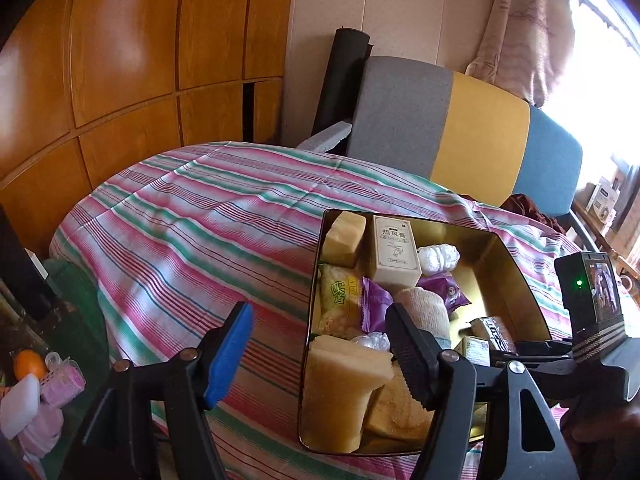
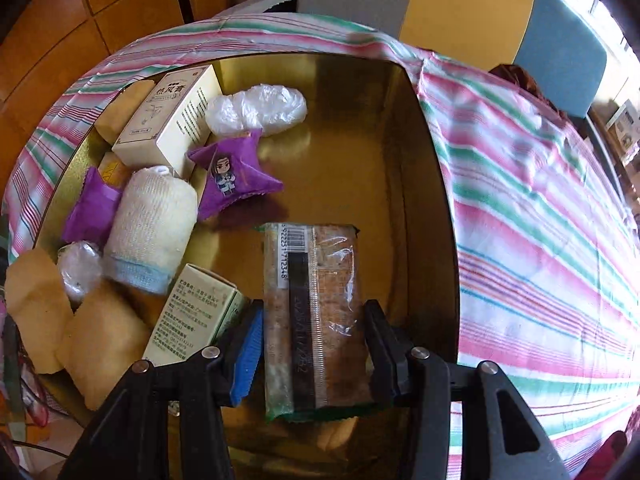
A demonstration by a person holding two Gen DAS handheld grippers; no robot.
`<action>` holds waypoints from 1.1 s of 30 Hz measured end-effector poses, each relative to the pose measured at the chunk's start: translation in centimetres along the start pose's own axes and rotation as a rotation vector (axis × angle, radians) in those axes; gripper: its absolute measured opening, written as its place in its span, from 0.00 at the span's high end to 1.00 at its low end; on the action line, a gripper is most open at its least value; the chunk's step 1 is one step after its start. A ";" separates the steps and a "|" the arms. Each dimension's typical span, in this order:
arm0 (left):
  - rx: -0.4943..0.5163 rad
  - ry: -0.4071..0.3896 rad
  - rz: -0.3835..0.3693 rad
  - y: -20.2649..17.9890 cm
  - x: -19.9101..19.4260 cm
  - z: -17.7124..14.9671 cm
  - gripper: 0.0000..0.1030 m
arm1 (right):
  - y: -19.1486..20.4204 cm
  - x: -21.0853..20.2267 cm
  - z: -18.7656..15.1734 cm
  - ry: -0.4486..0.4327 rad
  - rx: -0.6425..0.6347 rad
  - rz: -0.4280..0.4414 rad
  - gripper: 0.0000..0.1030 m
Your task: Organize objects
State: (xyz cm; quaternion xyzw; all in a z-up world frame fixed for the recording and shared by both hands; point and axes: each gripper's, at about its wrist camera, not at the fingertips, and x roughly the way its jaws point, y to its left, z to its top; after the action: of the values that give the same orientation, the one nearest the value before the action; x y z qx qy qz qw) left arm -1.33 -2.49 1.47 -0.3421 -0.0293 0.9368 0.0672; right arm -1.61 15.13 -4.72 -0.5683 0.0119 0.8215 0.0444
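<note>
Placing step, by the look of it. Right gripper (image 2: 314, 344) over the gold tray (image 2: 436, 216), jaws bracketing a brown snack pack (image 2: 316, 304) at 6 o'clock in the right view; pads close against both sides, so probably clamped on it, though whether it already rests on the tray floor cannot be told. Left gripper (image 1: 320, 356) wide, holding nothing, over the striped cloth (image 1: 192, 216) just beside the tray's rim. Clutter at 9 to 11 o'clock: bandage roll (image 2: 150, 232), purple pouch (image 2: 234, 178), cream box (image 2: 170, 120). Bare floor toward 12 to 1 o'clock. Next, likely: lower flat, part the jaws, lift straight out.
</note>
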 end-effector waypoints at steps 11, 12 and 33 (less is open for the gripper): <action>0.026 -0.008 0.021 -1.3 -0.4 -0.3 0.09 | -0.5 -0.5 -0.4 -0.067 0.022 0.043 0.51; 0.032 -0.008 0.019 -1.5 -0.4 -0.4 0.09 | -0.7 -0.6 -0.5 -0.081 0.030 0.050 0.51; 0.060 -0.033 0.045 -4.2 -3.2 -1.8 0.00 | -1.2 -9.1 -5.0 -0.466 0.087 -0.049 0.51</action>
State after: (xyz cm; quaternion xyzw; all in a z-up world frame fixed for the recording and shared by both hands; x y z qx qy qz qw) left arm 2.65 1.22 2.56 -0.3250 0.0053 0.9440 0.0561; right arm 6.31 15.45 2.02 -0.3608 0.0231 0.9279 0.0905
